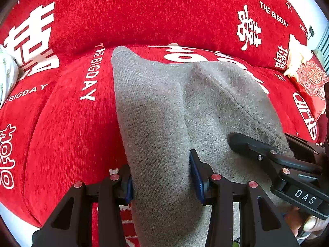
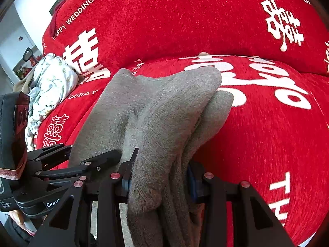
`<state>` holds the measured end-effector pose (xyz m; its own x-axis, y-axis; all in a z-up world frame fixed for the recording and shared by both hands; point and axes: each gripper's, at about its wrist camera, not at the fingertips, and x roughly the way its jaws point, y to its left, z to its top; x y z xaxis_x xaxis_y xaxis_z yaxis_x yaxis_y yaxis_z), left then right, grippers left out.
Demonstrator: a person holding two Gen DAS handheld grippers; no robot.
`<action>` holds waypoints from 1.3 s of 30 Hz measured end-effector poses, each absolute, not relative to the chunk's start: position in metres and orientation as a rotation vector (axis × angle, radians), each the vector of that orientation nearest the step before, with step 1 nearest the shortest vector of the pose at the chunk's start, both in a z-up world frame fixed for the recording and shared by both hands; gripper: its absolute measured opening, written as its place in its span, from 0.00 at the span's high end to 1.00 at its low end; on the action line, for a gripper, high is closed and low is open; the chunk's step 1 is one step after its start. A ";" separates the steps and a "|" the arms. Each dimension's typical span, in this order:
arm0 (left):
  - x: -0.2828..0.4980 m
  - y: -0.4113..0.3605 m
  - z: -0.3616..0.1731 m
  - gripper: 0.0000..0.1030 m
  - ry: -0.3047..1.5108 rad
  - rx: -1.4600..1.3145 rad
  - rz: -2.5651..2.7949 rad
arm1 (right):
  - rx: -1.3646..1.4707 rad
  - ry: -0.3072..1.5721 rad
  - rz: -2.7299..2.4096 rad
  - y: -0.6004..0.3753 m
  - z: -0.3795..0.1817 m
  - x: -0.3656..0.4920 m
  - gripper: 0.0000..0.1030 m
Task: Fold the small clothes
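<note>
My sock (image 1: 164,111) runs off the bottom edge in both views. In the right view its folds hide my right pad (image 2: 193,185). The floral cloth (image 1: 6,74) is cut by the left edge.

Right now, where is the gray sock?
In both wrist views the gray sock drapes mid-frame over the red sofa cover, clamped by the left gripper and right gripper.

Black left claw (image 1: 162,177); blue pads (image 1: 197,177); red rivets (image 1: 216,177); "DAS" label (image 1: 305,196).
</note>
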<state>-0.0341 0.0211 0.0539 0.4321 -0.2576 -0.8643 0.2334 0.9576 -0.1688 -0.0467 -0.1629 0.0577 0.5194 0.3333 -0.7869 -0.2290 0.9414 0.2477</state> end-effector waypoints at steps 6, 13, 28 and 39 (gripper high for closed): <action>-0.045 0.023 0.049 0.55 1.071 -0.025 -0.298 | 0.127 0.964 0.341 -0.165 0.050 -0.054 0.58; -0.054 0.023 0.045 0.55 1.040 -0.015 -0.297 | 0.139 0.955 0.349 -0.169 0.043 -0.060 0.59; -0.055 0.045 0.068 0.06 0.921 0.048 -0.148 | -0.002 0.828 0.297 -0.191 0.068 -0.077 0.33; -0.010 0.022 0.043 0.06 1.027 0.112 -0.058 | -0.014 0.941 0.346 -0.157 0.037 -0.033 0.34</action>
